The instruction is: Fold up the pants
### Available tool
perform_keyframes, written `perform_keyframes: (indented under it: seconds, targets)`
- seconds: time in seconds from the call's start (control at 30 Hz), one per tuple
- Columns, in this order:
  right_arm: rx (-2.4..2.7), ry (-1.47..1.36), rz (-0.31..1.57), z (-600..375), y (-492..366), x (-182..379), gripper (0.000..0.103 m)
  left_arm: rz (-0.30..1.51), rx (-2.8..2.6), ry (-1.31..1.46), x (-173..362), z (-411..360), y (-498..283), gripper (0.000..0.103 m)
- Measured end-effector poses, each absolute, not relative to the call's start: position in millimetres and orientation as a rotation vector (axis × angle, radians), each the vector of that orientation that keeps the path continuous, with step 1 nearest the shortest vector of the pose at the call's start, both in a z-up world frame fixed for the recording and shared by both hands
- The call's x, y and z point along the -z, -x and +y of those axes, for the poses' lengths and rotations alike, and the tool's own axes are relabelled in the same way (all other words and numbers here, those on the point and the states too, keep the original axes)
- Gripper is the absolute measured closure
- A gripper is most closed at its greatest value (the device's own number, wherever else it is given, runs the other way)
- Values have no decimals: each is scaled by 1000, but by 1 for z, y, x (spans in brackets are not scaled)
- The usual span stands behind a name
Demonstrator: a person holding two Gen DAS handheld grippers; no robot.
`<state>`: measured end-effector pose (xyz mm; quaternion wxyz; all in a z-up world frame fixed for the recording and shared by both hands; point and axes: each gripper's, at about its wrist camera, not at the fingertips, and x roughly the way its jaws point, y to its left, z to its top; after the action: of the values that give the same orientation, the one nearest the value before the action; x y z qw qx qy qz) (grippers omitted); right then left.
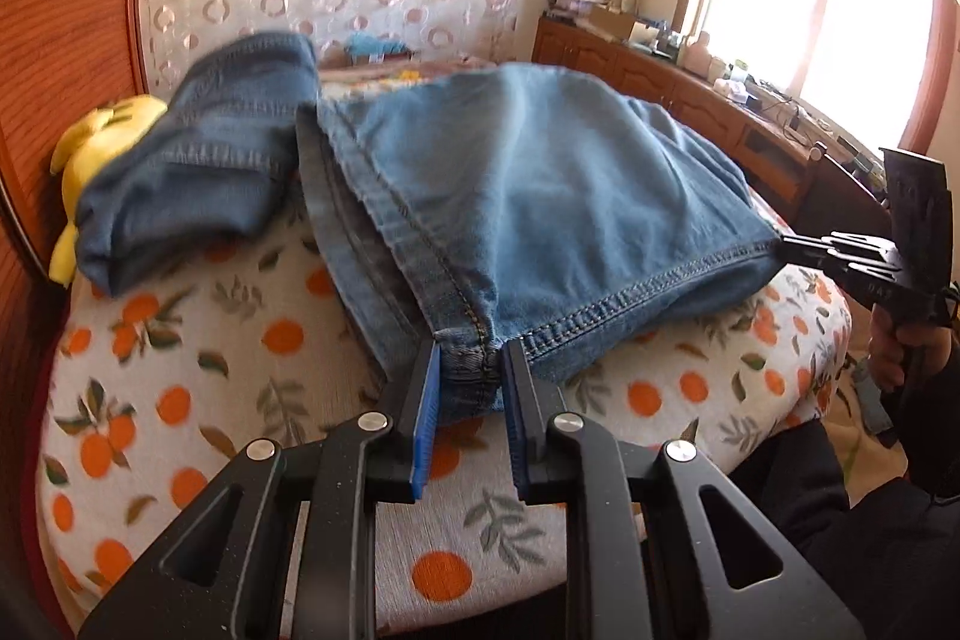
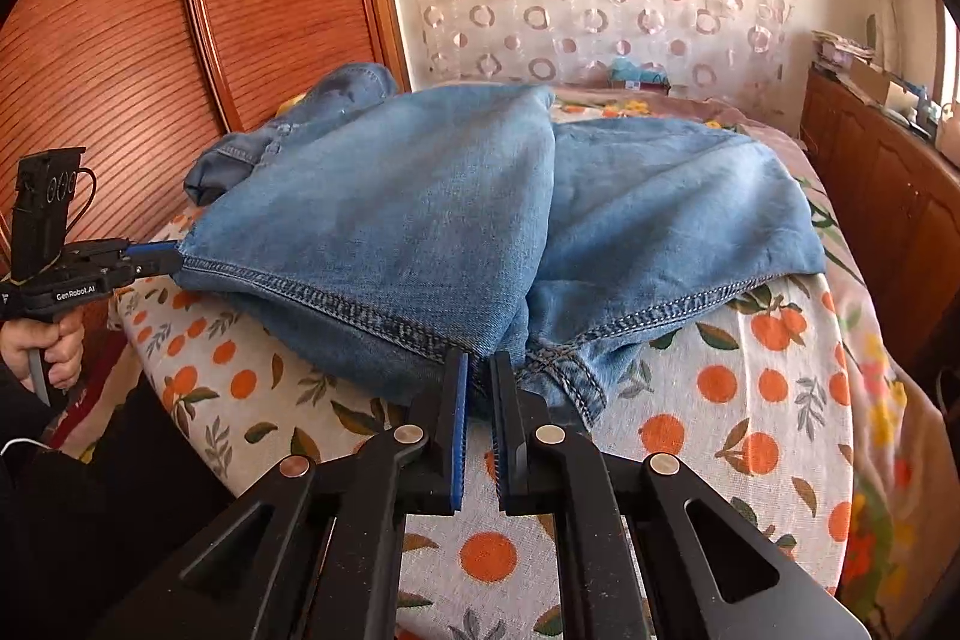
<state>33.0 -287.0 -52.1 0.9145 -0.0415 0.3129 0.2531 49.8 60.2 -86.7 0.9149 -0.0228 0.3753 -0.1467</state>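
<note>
On bed w/ orange-print cover (image 1: 288, 340), left claw (image 1: 469, 370) gripping jeans (image 1: 540, 196) hem corner, right claw (image 2: 478, 376) pinching opposite corner, both lifting hem edge.

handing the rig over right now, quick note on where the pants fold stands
Left gripper: shut on the jeans at one hem corner.
Right gripper: shut on the other corner of the same hem.
Jeans lie on the orange-print bed cover; the held leg is raised over the other leg, which lies flat. A second bundle of denim sits at the far left by a yellow toy.
Done: both corners gripped.
Left: probably carry the hem across and lay the fold flat.
</note>
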Motion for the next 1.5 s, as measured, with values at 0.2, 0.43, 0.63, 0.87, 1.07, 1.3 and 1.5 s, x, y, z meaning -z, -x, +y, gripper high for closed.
perform_keyframes:
  seconds: [0.2,0.43,0.63,0.87,1.07,1.3,1.5]
  targets:
    - [-519,76,641,-289,-39,39,94,774,289,54,80,65,-53,80]
    - [-502,84,581,-284,-38,22,69,744,240,89,68,84,-61,52]
    - [-484,102,549,-262,-55,24,51,727,215,70,61,86,-82,50]
    - [-462,104,609,-238,-98,56,51,740,211,37,63,85,-123,50]
    - [-458,79,614,-238,-110,61,47,757,205,14,65,86,-156,50]
    - [-460,47,629,-239,-117,62,43,790,170,5,69,87,-194,53]
    - [-459,41,626,-240,-118,62,42,804,160,25,70,95,-214,69]
